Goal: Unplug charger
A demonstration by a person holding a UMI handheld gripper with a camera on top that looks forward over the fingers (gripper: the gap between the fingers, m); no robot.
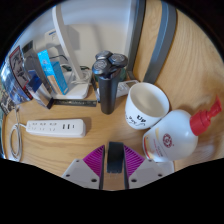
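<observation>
While the fingers (114, 164) hang low over the wooden desk (60, 150), they stand parted with nothing between their purple pads (94, 161) but a dark part of the gripper itself, so they hold nothing. The task's thing is harder to pin down: a white power strip (55, 127) lies flat on the desk ahead and to the left of the fingers, with a white cable (15, 135) trailing off its near end, and I cannot tell whether a charger sits in any of its sockets. Straight ahead stands a black electric shaver (107, 80), upright, with a white mug (146, 104) just beside it and a clear bottle with a red cap (180, 132) lying close to the right finger. Books or boxes (40, 72) stand beyond the strip. The risks, as I judge them, come from the crowding (everything sits close together): a swing toward the strip could clip the shaver and topple it into the mug, and pulling a plug without the strip held down would likely drag the whole strip across the desk.
</observation>
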